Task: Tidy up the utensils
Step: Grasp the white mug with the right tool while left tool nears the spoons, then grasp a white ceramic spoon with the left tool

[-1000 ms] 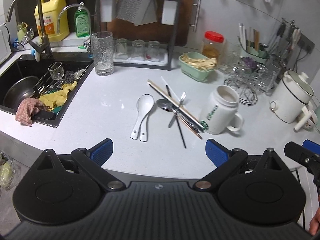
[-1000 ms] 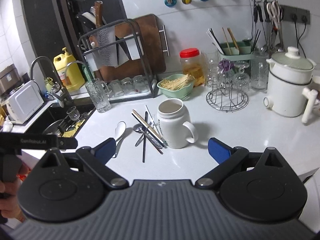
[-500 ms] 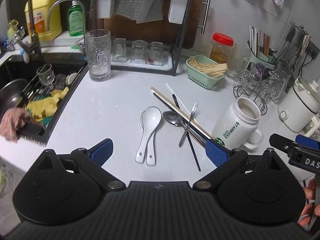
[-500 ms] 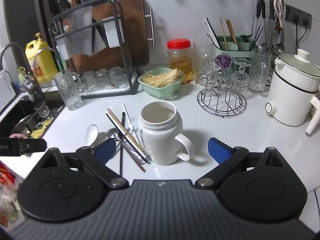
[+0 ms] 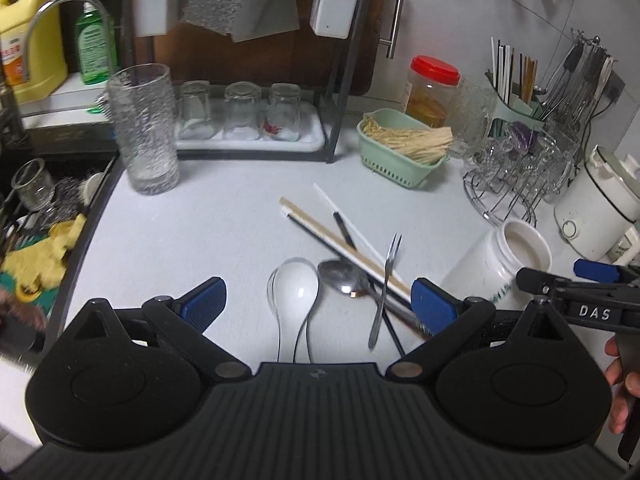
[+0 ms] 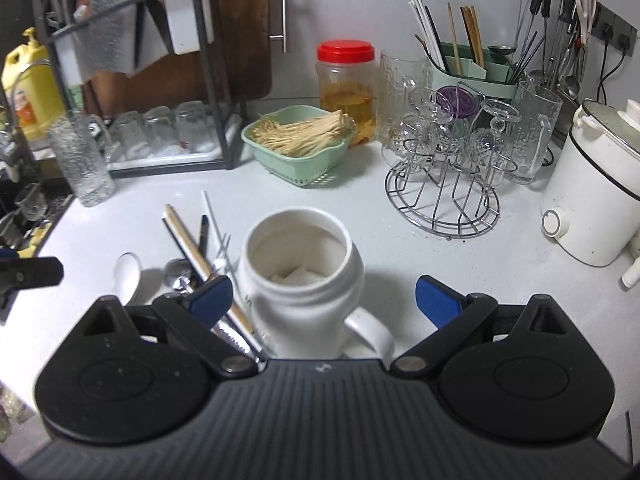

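White ceramic mug, mouth up and handle toward the camera, stands between the blue pads of the right gripper, whose jaws are closing from a wide setting; neither pad touches the mug yet, so nothing is held. Loose utensils lie on the pale countertop at the mug's 9 o'clock in the right wrist view: two white ceramic spoons, a steel spoon, a small fork, and crossed chopsticks, some overlapping. Left gripper hangs open and empty over this pile, the white spoons lying between its pads and the steel pieces nearer its right pad. Judged step: steady the mug while the first utensil is picked; to do it well, centre the pads on the mug's body below the rim, clear of the handle, and close gently so it does not tip; the left gripper should choose an item lying free on top, such as the fork, align its pads across the handle, and descend squarely to avoid dragging the chopsticks beneath.
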`<state>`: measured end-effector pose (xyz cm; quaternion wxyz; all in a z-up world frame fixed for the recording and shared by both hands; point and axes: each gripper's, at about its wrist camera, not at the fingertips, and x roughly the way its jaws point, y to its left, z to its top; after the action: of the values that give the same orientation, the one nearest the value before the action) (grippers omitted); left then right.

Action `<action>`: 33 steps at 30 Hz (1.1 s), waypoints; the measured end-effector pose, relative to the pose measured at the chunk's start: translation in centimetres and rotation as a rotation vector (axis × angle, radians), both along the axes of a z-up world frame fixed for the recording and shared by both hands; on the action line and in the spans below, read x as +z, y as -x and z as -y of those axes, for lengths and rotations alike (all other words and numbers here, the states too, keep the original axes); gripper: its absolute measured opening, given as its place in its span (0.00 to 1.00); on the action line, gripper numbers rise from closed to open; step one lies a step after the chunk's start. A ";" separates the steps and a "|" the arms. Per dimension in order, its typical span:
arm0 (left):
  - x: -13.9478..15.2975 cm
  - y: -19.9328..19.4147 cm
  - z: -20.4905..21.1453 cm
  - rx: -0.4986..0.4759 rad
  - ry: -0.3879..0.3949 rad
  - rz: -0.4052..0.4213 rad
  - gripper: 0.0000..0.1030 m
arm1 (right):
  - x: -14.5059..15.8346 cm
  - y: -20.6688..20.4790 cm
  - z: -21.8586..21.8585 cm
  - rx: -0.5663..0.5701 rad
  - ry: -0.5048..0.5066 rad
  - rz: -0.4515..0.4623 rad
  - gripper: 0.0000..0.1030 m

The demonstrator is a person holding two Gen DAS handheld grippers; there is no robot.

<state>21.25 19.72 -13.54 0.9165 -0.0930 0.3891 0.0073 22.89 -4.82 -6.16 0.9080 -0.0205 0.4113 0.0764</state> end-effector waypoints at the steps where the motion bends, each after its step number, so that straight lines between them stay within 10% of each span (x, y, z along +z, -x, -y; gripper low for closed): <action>1: -0.2 -0.6 -0.3 -0.011 0.004 0.001 0.97 | -0.1 -0.4 -0.2 -0.002 0.003 -0.006 0.97; 17: -4.5 -5.9 -3.1 -0.245 0.076 -0.045 0.95 | -2.2 -3.1 -3.0 -0.047 0.076 -0.032 0.97; 33: -9.8 -7.9 -1.7 -0.325 -0.055 -0.114 0.64 | -3.8 -3.6 -4.8 -0.050 0.146 -0.061 0.89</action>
<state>29.14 21.44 -23.31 0.8843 -0.0034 0.4499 -0.1251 26.52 0.00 -9.97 0.8929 -0.0742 0.4435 0.0238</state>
